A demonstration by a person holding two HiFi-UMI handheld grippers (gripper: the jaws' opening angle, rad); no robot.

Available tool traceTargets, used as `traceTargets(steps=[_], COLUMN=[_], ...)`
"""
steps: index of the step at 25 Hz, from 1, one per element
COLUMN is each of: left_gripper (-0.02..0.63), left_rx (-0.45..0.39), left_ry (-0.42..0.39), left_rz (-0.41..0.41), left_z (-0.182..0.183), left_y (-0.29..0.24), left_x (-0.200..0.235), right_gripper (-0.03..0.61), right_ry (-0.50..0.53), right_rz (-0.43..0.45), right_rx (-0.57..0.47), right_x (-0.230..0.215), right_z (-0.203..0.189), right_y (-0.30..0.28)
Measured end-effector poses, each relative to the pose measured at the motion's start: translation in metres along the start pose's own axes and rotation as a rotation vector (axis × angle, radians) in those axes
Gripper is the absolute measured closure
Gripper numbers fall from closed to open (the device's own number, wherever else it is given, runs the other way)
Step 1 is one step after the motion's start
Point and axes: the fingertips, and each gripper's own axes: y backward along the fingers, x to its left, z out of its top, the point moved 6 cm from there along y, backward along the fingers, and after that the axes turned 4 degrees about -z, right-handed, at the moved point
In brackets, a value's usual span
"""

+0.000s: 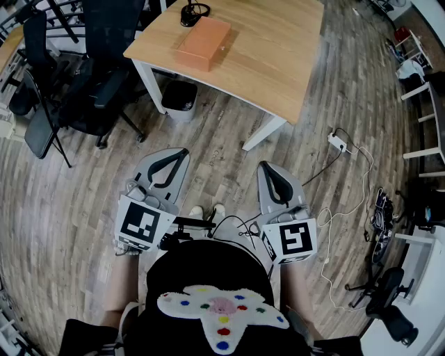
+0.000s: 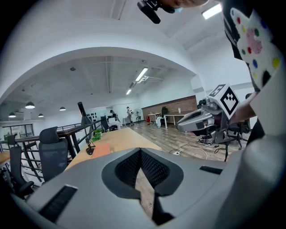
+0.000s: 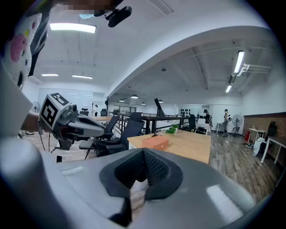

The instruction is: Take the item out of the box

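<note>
Standing person: is facing the table (image 1: 278, 62) from well back on the wooden floor (image 1: 229, 139), with white shoes (image 1: 207, 211) showing between the two grippers.
Left gripper (image 1: 183, 152): its jaws are pressing together with nothing between them. It is hanging low over the floor, well apart from the table.
Right gripper (image 1: 267, 166): its jaws are meeting too and gripping nothing. It is hanging beside the left one and pointing the same way.
Box (image 1: 203, 42): the orange box is lying closed on the table near its far left corner, well apart from both grippers.
Item: the closed lid is hiding whatever is lying inside the box.
Writing: no letters are showing on the box. The marker cube (image 1: 144, 226) on each gripper is carrying only black-and-white square patterns, not words.
Black object (image 1: 191, 12): is sitting just beyond the box at the table's far edge, with a looped cable. The top of the head view is cutting it off, so what it is cannot be told.
Bin (image 1: 179, 99): is standing under the table by its near left leg, partly shaded by the tabletop.
Chairs (image 1: 90, 83): black office chairs are crowding the floor left of the table.
Power strip (image 1: 337, 142): is lying on the floor right of the table, with a white cable trailing from it.
</note>
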Motion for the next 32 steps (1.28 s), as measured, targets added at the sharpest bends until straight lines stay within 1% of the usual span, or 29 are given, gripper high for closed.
traceTargets(steps=[11, 16, 22, 26, 32], left_gripper=[0.614, 0.614, 0.614, 0.614, 0.614], left_rx=[0.001, 0.001, -0.018, -0.036, -0.045], left_ry=[0.015, 0.014, 0.037, 0.041, 0.020], left_rz=[0.015, 0.052, 0.096, 0.105, 0.126], left_z=[0.004, 0.010, 0.019, 0.021, 0.028], left_y=[-0.007, -0.014, -0.017, -0.024, -0.030], left_x=[-0.002, -0.007, -0.016, -0.026, -0.034], right_gripper=[0.571, 0.569, 0.571, 0.569, 0.569], right_ry=[-0.005, -0.056, -0.023, 0.015, -0.020], right_rz=[0.012, -0.019, -0.001, 0.029, 0.037], right_rx=[-0.008, -0.043, -0.061, -0.078, -0.096], right_x=[-0.010, -0.032, -0.049, -0.058, -0.072], right_z=[0.000, 0.000, 0.001, -0.002, -0.001], right_y=[-0.002, 0.001, 0.008, 0.009, 0.013])
